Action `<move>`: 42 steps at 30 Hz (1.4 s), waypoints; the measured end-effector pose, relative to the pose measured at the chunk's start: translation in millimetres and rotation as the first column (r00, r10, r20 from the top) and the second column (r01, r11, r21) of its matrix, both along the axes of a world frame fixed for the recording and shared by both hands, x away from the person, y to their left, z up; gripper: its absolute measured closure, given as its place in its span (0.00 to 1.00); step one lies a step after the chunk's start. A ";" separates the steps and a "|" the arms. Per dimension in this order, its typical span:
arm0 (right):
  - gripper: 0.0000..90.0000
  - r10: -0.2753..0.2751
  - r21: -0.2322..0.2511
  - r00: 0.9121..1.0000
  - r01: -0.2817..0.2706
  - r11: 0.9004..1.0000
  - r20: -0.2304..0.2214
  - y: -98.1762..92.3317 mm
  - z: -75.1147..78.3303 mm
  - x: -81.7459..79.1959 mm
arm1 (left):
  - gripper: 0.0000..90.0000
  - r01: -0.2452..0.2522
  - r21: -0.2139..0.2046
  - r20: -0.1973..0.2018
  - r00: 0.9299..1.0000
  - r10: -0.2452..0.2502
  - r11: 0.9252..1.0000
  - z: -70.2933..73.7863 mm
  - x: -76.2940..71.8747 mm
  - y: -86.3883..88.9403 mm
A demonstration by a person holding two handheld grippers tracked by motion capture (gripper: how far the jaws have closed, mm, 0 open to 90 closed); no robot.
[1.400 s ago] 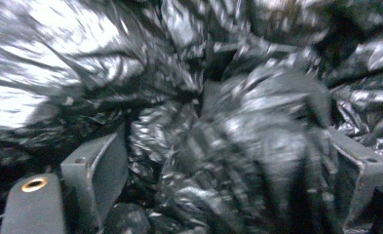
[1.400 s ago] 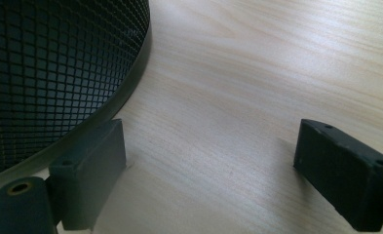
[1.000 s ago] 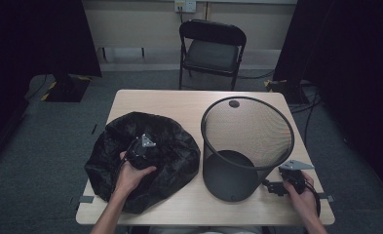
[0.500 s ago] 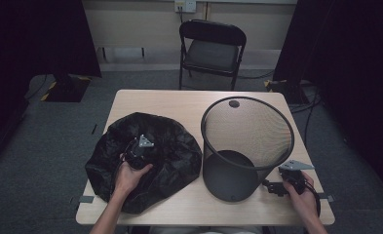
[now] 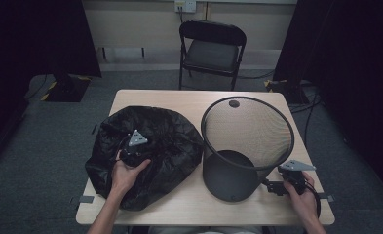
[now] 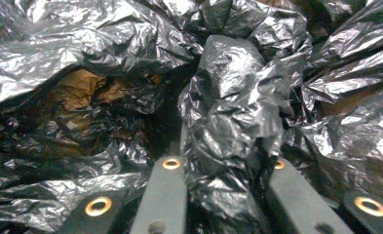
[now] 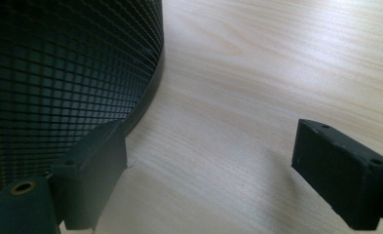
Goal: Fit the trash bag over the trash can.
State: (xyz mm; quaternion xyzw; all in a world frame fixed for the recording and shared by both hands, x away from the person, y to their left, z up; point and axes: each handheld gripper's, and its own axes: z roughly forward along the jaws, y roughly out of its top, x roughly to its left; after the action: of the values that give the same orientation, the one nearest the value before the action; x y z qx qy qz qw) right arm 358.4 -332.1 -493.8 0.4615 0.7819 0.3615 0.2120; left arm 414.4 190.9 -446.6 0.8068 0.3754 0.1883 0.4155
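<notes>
Now the black bag (image 5: pixel 145 146) lies crumpled over the left half of the worktop (image 5: pixel 189 202), spreading from near the left edge almost to the bin, with part of it hanging past the left edge. On top of the bag, toward its near side, sits the left gripper (image 5: pixel 130 152), held from below by the left hand (image 5: pixel 125 175), its grey plate facing up. Its fingers have just been closing, and in the left gripper view they are clenched on a bunched fold of the bag (image 6: pixel 233 122) that stands up between them; the plastic fills the gap between the two fingers (image 6: pixel 164 195) and the pads press into it. Around that fold the bag is wrinkled and glossy, and through a dip at the left a brownish patch shows, which I cannot identify.

Right of the bag, just beside it, the mesh bin (image 5: pixel 245 146) stands tilted on the worktop's right half, its round mouth leaning toward the far edge and its solid base near the front edge.

At the near right corner the right hand (image 5: pixel 303 200) holds the right gripper (image 5: pixel 279 187) low, just beside the bin's base. In the right gripper view its fingers (image 7: pixel 94 170) are released and spread wide over bare wood, the left one close against the bin's (image 7: pixel 67 78) mesh wall, with nothing between them.
</notes>
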 end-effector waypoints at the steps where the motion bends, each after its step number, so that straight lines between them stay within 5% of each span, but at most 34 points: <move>1: 0.14 0.003 -0.001 1.000 -0.003 1.000 0.007 0.2 0.9 -0.7 | 0.90 0.001 -0.006 0.011 1.000 -0.001 1.000 1.8 -0.6 1.7; 10: 0.14 -0.020 0.032 0.998 0.018 0.999 0.054 -3.4 9.0 -5.4 | 0.90 0.024 -0.135 0.125 0.992 -0.007 0.990 30.3 -11.8 15.6; 19: 0.13 -0.048 0.057 0.995 0.043 0.997 0.087 -2.0 14.1 -6.4 | 0.90 0.040 -0.203 0.190 0.982 -0.001 0.978 50.4 -19.9 28.2; 27: 0.15 -0.055 0.079 0.992 0.046 0.996 0.117 -1.8 19.9 -9.4 | 0.90 0.075 -0.267 0.271 0.963 0.000 0.961 73.9 -31.8 34.7; 31: 0.16 -0.063 0.085 0.989 0.052 0.995 0.137 -1.6 22.9 -10.2 | 0.90 0.094 -0.305 0.300 0.954 0.002 0.948 85.3 -38.3 37.0; 32: 0.17 -0.063 0.082 0.988 0.051 0.995 0.144 -1.4 24.2 -10.7 | 0.90 0.116 -0.326 0.316 0.949 -0.008 0.938 90.9 -41.2 38.2; 39: 0.21 -0.051 0.066 0.987 0.041 0.997 0.155 -0.5 25.0 -10.2 | 0.90 0.158 -0.331 0.362 0.932 -0.030 0.930 106.0 -50.7 32.7; 42: 0.23 -0.056 0.061 0.986 0.047 0.997 0.158 1.2 25.0 -10.0 | 0.90 0.193 -0.339 0.383 0.922 -0.052 0.921 113.2 -55.3 27.5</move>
State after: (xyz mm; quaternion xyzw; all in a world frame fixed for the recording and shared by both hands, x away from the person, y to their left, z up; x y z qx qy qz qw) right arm 348.4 -330.9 -468.8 0.4569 0.7396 0.4138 0.2701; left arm 359.2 218.4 -333.4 0.6868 0.2678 0.2346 0.6337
